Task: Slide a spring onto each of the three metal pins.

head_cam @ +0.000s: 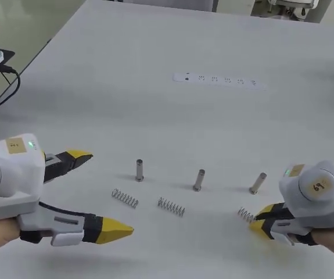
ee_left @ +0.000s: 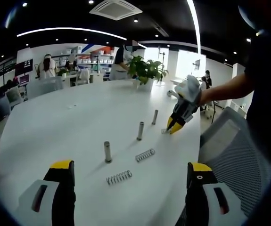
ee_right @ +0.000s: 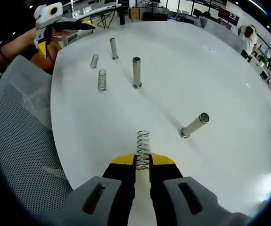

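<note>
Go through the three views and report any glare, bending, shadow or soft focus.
Head view: even, soft light; the three pins throw only faint shadows, and the white power strip barely stands out from the table. Left gripper view: fisheye curves the table edge; ceiling light strips and the window are blown out. Right gripper view: same bending; the spring in the right gripper is sharp.

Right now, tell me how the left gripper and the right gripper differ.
The left gripper is open, jaws wide apart; the right gripper is shut. The left gripper holds nothing; the right gripper clamps a spring by its end. The left gripper sits left of the pins; the right gripper by the rightmost pin. Both have yellow tips.
</note>
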A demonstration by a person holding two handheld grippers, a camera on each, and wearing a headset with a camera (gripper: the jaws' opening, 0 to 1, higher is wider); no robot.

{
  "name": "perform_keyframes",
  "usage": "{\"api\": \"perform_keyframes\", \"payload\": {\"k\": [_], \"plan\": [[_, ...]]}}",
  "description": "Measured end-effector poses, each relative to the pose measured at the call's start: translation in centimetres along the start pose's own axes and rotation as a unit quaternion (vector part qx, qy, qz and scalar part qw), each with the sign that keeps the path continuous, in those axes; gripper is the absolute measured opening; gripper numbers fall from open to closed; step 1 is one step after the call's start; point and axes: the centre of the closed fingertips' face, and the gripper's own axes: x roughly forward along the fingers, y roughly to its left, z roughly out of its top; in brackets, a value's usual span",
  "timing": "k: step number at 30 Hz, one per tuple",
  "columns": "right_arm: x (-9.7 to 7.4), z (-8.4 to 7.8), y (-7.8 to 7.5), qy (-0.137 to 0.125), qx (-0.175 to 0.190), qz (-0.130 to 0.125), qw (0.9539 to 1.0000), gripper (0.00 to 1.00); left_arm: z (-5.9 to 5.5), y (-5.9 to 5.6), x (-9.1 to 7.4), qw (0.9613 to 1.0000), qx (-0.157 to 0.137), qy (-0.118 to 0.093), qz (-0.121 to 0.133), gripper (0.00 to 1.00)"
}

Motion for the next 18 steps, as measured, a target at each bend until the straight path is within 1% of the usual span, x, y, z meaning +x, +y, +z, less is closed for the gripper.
{"api": "perform_keyframes", "payload": {"k": [1, 5, 10, 18], "plan": [[0.0, 0.0, -0.1, -0.001, -0.003, -0.003, 1.0000, 0.08, 0.0, -0.1, 0.0, 1.0000, 0.000, 0.001, -0.001, 0.96], [-0.4, 0.1, -0.2, -0.005, 0.003, -0.001, 1.0000, 0.08, -0.1, -0.6, 0.1, 1.0000, 0.001, 0.002, -0.006, 0.96], [-1.1, 0.6, -0.3, -0.012, -0.001, -0.007, 0.9999, 0.08, -0.1, -1.1, 0.2, 0.9999, 0.003, 0.003, -0.014, 0.96], [-2.5, 1.7, 0.2, -0.025, -0.020, -0.007, 0.9995, 0.08, 0.4, -2.0, 0.4, 0.9996, 0.008, -0.002, -0.027, 0.94]]}}
